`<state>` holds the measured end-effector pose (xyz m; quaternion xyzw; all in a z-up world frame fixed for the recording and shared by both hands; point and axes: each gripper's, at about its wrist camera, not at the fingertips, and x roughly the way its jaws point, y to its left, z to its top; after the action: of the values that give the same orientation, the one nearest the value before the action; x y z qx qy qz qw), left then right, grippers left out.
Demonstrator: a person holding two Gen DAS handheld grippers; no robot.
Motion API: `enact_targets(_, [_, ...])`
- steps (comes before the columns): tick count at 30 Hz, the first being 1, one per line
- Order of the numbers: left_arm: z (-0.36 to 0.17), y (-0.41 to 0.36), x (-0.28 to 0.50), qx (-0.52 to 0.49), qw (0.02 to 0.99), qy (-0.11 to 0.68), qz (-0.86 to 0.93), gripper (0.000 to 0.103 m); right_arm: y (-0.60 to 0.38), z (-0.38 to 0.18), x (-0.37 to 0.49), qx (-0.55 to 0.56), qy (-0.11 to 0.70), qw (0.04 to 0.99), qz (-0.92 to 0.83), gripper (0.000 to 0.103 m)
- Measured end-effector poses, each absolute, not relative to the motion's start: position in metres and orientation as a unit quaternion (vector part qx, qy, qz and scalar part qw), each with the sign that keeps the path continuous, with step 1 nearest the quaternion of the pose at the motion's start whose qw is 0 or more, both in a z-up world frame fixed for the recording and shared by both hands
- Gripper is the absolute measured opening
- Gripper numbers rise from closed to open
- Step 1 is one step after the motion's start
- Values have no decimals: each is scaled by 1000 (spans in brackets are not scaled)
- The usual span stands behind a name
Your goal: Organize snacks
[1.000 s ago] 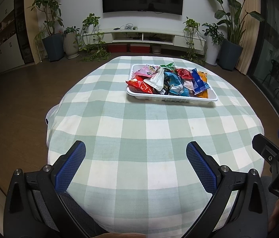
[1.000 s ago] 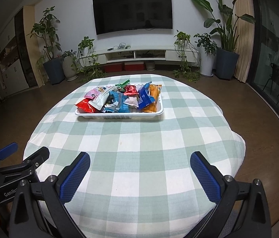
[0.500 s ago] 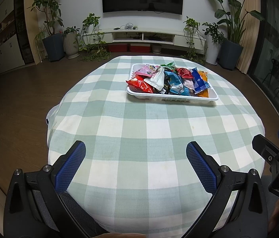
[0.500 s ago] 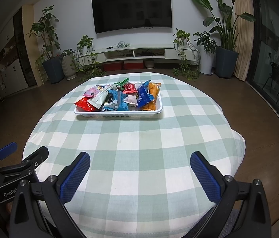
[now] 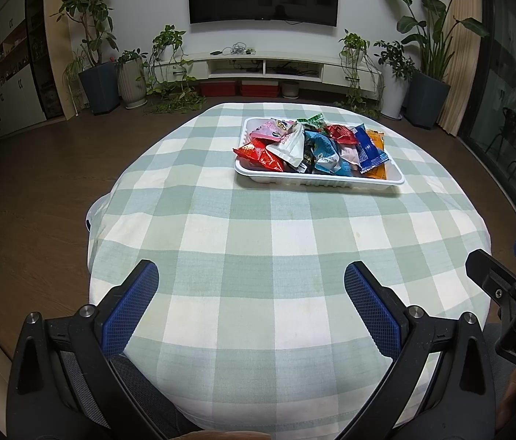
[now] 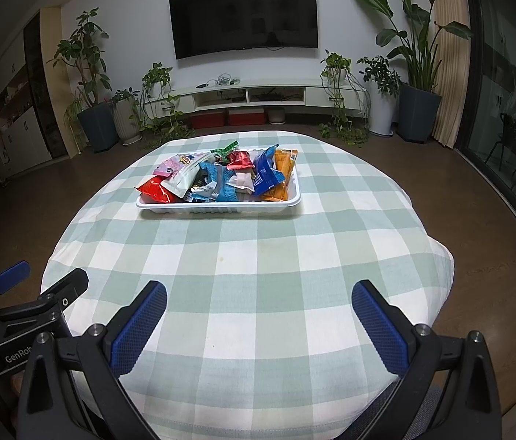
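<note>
Snack tray (image 5: pixel 316 182) well beyond both wide-spread grippers (image 5: pixel 250 278) (image 6: pixel 258 295)

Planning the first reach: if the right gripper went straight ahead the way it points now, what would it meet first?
Probably the white tray of snack packets. The right gripper, open and empty, points across bare checked tablecloth toward it. Depth is unclear; angled lower, it would touch the cloth first.

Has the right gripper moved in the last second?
Yes. The right gripper has tilted down or pulled back a little: the wall television and white plastic snack tray sit slightly higher in its view than before.
</note>
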<state>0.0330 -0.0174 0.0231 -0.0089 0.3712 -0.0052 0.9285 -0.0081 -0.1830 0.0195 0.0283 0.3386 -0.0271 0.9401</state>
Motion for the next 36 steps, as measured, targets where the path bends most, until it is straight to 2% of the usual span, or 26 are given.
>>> enact_targets(36, [21,-16,30,-6,928,373,-5,103,-183,22,-9,28,342,939,-27,103])
